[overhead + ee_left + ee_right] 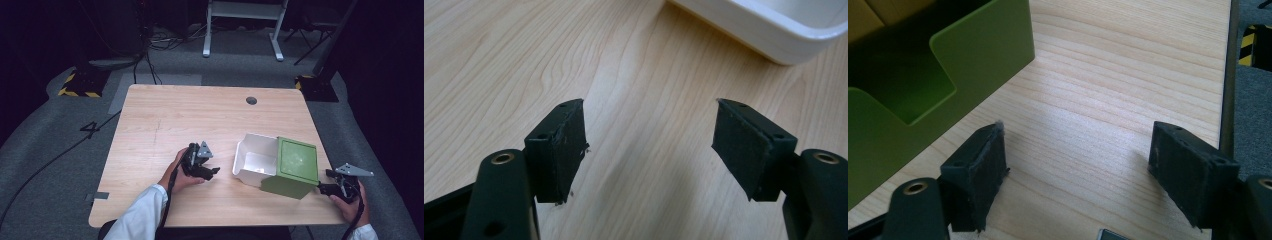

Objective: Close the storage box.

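Green plastic box (292,167), lying on its side with its open mouth toward the table's near right edge, is sitting on the light wooden table (200,120) at its right near part, touching the white plastic bin (255,160) just to its left. Nearest the person, the right gripper (327,188) is being held in the right hand (352,205) at the table's near right edge, pointing at the green box's lower corner; in the right gripper view its jaws are standing wide apart over bare wood, gripping nothing, with the green box's notched wall (923,80) lying ahead to the left and the table edge running along the right. The left gripper (207,171) is being held in the left hand (180,175), a white sleeve (140,215) covering the forearm, near the table's middle and aimed toward the white bin; in the left gripper view its jaws are likewise spread wide and empty, hovering over the wood, with the white bin's rounded rim (764,30) lying ahead at upper right. Farther back, a round grey grommet (251,100) is sitting in the tabletop near the far edge. Beyond the table, a white metal frame (242,25) is standing on the grey carpet (50,130), with black cables (165,40) trailing beside it.
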A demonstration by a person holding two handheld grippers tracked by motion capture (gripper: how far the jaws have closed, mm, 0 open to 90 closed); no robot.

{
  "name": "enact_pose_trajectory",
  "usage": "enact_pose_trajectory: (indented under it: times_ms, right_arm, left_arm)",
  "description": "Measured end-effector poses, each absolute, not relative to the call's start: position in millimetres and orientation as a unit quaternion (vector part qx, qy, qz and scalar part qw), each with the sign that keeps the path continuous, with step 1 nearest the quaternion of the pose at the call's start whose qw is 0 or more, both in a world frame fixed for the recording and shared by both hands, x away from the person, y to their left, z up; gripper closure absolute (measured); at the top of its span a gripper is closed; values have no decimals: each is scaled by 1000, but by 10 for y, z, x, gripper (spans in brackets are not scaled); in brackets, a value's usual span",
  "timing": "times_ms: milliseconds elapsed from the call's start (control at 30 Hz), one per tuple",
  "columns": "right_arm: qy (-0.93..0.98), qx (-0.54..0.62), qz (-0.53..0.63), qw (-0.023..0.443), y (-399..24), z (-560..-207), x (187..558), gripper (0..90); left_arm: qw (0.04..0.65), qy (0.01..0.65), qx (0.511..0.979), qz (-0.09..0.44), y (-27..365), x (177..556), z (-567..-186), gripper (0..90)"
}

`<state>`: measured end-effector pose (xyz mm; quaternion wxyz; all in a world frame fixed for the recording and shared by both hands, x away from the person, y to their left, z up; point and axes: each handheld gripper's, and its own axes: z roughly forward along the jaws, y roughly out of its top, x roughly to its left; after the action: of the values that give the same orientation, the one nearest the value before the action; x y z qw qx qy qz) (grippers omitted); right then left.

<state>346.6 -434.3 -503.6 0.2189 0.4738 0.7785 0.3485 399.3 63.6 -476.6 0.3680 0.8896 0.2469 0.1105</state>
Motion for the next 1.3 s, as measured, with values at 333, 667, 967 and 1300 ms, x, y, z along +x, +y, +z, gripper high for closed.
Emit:
enact_pose_trajectory:
  times_ms: [333,667,967,1300]
  right_arm:
    - [779,474,348,219,-4343,-5036,3466,230]
    - [779,474,348,219,-4343,-5036,3466,230]
    - [779,473,349,219,-4343,-5036,3465,231]
    - [779,474,349,219,-4343,-5036,3466,231]
  left_arm:
    - [385,234,887,98,440,4065,-4758,307]
    - [372,224,897,81,237,4133,-4855,322]
    - [386,226,891,85,169,4141,-4849,332]
    - [386,216,893,79,-110,4204,-4897,331]
